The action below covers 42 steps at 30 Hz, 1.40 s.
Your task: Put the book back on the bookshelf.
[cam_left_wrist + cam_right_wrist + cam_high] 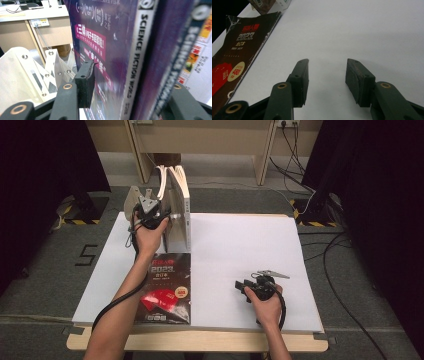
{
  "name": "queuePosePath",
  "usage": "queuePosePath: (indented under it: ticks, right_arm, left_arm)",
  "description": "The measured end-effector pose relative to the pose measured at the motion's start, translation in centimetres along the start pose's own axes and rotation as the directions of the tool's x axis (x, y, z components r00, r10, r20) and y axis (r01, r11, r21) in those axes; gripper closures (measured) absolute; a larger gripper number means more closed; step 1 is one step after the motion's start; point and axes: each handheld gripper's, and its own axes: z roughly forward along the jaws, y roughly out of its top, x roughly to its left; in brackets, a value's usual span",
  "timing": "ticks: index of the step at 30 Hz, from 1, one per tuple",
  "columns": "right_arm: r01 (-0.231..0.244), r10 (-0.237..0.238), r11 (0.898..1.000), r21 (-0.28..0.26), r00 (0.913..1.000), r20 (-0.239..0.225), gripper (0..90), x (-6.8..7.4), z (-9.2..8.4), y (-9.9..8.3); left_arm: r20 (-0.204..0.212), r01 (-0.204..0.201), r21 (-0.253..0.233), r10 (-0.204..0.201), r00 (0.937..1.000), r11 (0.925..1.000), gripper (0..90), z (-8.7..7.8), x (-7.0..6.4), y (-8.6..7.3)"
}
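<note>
Several books (179,205) stand upright in a pale book stand (134,200) at the table's far left. My left gripper (155,215) reaches in against them from the left side. In the left gripper view a purple book (112,50) with "SCIENCE FICTION WORLD" on its spine stands between the jaws of my left gripper (133,77). The left pad (85,82) sits just off its cover, so the jaws are open around it. A black and red book (167,287) lies flat near the front edge. My right gripper (245,286) rests open on the white table, empty (327,75).
The white table top (240,250) stretches wide to the right of the books. The flat black book (239,50) lies to the left of my right gripper. The stand's pale perforated panels (22,72) rise left of the purple book. Cables run over the floor beyond.
</note>
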Motion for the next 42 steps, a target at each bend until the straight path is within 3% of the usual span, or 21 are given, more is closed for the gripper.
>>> queuePosePath:
  ticks: [6, 21, 31, 42]
  right_arm:
    - [0.012, -0.012, 1.0, -0.008, 0.9999, 0.001, 54.1, 0.0, 0.0, 0.0]
    - [0.012, -0.012, 1.0, 0.0, 0.9999, -0.002, 54.1, 0.4, 0.2, 0.0]
    - [0.016, -0.016, 1.0, 0.005, 0.9999, -0.005, 54.0, 0.5, 0.3, 0.0]
    - [0.013, -0.013, 1.0, 0.007, 0.9999, -0.007, 54.1, 0.7, 0.4, 0.0]
  left_arm:
    - [0.015, 0.03, 0.005, -0.03, 0.9994, 0.9995, 47.2, -0.7, 0.3, -0.1]
    - [0.053, 0.046, 0.046, -0.049, 0.9974, 0.9979, 43.6, -2.5, 0.4, -0.5]
    - [0.077, 0.057, 0.078, -0.064, 0.995, 0.9953, 41.7, -3.4, 0.5, -1.9]
    - [0.09, 0.075, 0.129, -0.087, 0.9921, 0.9889, 40.4, -4.4, 1.7, -3.6]
